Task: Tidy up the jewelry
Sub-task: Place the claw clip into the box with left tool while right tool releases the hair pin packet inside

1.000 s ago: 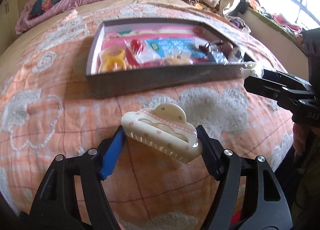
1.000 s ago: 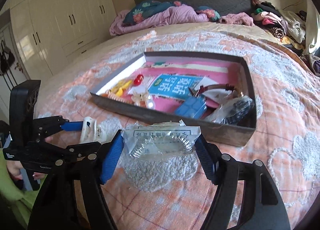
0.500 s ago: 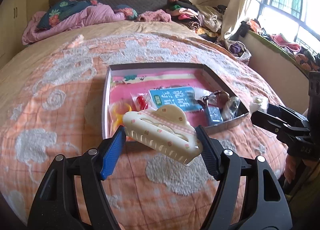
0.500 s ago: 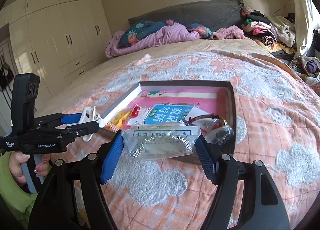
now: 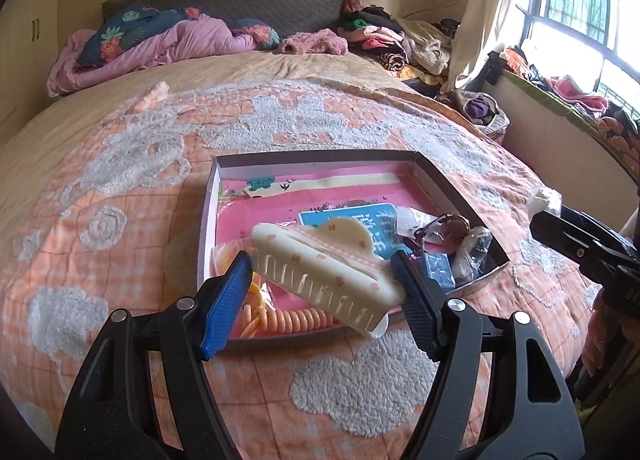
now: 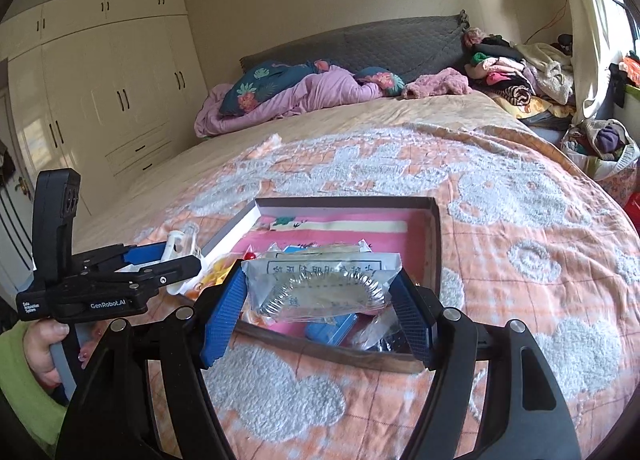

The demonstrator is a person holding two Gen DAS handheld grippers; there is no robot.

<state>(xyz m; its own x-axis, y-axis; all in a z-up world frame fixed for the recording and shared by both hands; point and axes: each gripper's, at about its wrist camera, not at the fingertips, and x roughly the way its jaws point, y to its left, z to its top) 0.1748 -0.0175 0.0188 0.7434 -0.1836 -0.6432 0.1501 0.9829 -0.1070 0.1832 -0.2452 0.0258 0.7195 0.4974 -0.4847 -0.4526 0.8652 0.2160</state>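
The left hand-held gripper [image 5: 320,280] pinches a cream plastic hair claw clip with small pink dots [image 5: 324,268] between its blue and black pads. The clip hangs tilted in the air over the near edge of the flat grey cardboard box with a pink floor [image 5: 452,187]. The right hand-held gripper [image 6: 318,302] pinches a clear plastic packet with a shiny silver curved comb inside [image 6: 320,286], also above the near side of the box. In the box lie an orange spiral hair tie [image 5: 296,318] and a small blue case [image 5: 440,274]. The box sits on the bed's orange and white blanket [image 5: 120,227].
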